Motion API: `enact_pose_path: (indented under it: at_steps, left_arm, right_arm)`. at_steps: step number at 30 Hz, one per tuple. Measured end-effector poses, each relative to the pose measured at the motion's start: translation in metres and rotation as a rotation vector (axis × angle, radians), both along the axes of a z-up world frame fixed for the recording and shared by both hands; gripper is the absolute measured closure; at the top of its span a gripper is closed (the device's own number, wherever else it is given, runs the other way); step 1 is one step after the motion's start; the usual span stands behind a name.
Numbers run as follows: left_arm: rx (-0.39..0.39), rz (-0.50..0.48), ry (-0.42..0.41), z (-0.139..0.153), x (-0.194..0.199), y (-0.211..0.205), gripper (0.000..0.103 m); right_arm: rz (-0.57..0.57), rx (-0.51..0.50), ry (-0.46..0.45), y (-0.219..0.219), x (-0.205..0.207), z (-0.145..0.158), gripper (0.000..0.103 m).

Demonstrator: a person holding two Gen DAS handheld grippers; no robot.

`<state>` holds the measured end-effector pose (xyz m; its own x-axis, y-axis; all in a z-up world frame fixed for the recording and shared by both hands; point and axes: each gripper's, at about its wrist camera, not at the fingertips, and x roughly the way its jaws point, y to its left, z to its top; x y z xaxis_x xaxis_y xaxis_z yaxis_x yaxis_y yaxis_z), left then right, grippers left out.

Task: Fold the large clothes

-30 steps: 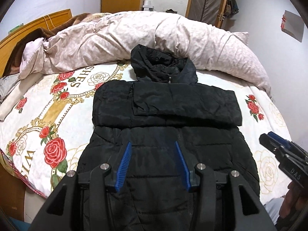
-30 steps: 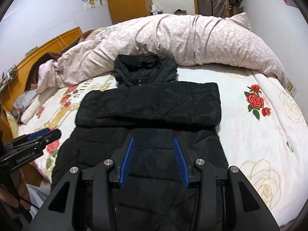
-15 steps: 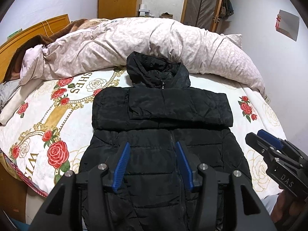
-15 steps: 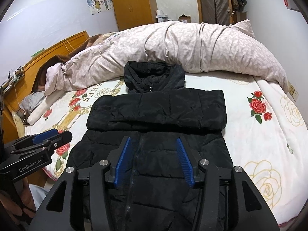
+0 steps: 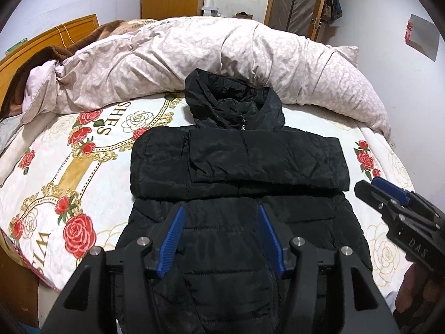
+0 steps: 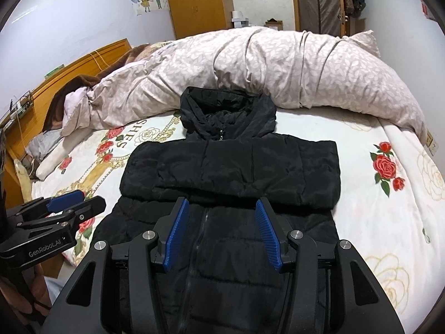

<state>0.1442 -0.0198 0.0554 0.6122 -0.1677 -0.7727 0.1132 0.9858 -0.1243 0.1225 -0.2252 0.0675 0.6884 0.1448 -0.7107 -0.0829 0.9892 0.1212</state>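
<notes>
A black hooded puffer jacket (image 5: 239, 167) lies front up on the bed, hood toward the duvet, both sleeves folded across the chest. It also shows in the right wrist view (image 6: 230, 172). My left gripper (image 5: 222, 217) is open and empty, held above the jacket's lower front. My right gripper (image 6: 221, 208) is open and empty above the same lower part, near the zip. The right gripper also shows at the right edge of the left wrist view (image 5: 389, 200). The left gripper shows at the left edge of the right wrist view (image 6: 69, 203).
The bed has a rose-patterned sheet (image 5: 69, 167). A rolled pink duvet (image 5: 250, 53) lies along the far side behind the hood. A wooden headboard (image 5: 69, 30) is at the left, a wardrobe (image 6: 200, 2) and a door beyond. The bed's near edge is just below the jacket hem.
Both grippers have pulled back and up from the jacket, so more of the bed and room shows. The jacket has not moved. Both stay open.
</notes>
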Motion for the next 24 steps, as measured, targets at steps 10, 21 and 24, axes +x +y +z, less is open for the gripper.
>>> enact_pose_path:
  at_steps: [10, 21, 24]
  left_arm:
    - [0.022, -0.023, 0.009, -0.018, 0.097, 0.001, 0.044]
    - [-0.03, 0.02, 0.045, -0.05, 0.254, 0.008, 0.038]
    - [-0.046, 0.033, 0.053, -0.061, 0.296, 0.011, 0.037]
  right_arm:
    - [0.032, 0.015, 0.055, -0.019, 0.112, -0.022, 0.052]
    - [-0.02, 0.038, 0.141, -0.059, 0.254, -0.061, 0.052]
    - [-0.044, 0.062, 0.174, -0.071, 0.291, -0.079, 0.052]
